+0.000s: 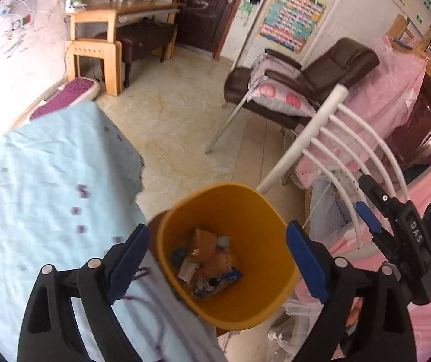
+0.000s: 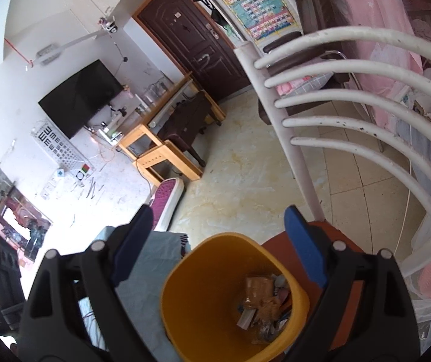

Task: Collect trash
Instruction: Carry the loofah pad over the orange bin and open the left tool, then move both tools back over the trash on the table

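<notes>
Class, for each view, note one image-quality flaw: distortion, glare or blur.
Left wrist view: the blue cloth is blurred, and the wall at the left edge is washed out. Right wrist view: the fisheye bends the white bed rails into arcs; the yellow bin stays sharp.
</notes>
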`<move>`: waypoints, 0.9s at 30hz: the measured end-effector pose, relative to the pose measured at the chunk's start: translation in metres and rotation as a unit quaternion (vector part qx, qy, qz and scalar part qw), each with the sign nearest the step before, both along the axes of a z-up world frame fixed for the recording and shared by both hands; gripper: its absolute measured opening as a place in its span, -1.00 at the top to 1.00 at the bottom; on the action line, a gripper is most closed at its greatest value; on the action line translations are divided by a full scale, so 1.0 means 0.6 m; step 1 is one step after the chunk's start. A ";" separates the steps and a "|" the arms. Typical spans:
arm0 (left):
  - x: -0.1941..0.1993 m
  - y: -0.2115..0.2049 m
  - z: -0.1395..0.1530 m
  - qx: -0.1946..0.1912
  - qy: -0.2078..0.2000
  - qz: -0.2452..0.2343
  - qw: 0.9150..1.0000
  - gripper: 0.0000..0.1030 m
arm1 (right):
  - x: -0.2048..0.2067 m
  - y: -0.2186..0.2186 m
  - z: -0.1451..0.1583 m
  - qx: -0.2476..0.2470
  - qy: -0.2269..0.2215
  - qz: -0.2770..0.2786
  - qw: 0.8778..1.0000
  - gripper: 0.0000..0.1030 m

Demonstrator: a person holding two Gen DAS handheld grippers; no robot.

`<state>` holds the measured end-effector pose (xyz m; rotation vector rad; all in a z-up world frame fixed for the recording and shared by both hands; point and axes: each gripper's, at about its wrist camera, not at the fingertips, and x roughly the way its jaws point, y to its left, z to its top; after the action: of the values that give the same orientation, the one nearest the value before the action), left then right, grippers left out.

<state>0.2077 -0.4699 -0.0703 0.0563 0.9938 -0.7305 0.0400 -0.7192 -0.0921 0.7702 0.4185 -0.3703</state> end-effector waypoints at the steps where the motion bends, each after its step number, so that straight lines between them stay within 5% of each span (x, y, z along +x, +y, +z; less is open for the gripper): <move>1: -0.002 0.025 0.013 0.002 -0.018 0.012 1.000 -0.69 | 0.001 0.005 0.003 -0.002 -0.002 0.004 1.000 -0.70; 7: 0.014 0.209 0.068 0.057 -0.100 0.122 0.986 -0.69 | 0.034 0.061 0.031 -0.020 -0.012 0.050 0.998 -0.81; 16: 0.083 0.517 0.095 0.077 -0.068 0.306 0.946 -0.69 | 0.097 0.180 0.059 -0.049 -0.013 0.158 0.986 -0.87; 20: 0.119 0.585 0.082 0.038 -0.021 0.323 0.946 -0.69 | 0.123 0.255 0.065 -0.072 -0.007 0.213 0.974 -0.87; 24: 0.148 0.597 0.058 0.042 -0.005 0.318 0.947 -0.67 | 0.137 0.309 0.069 -0.100 0.004 0.250 0.963 -0.87; 27: 0.154 0.598 0.041 0.048 0.002 0.312 0.949 -0.37 | 0.143 0.334 0.064 -0.107 0.011 0.267 0.958 -0.87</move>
<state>0.3001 -0.1111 -0.0459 -0.1706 0.9767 -0.0995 0.1257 -0.5185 -0.0536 0.4177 0.5773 0.0840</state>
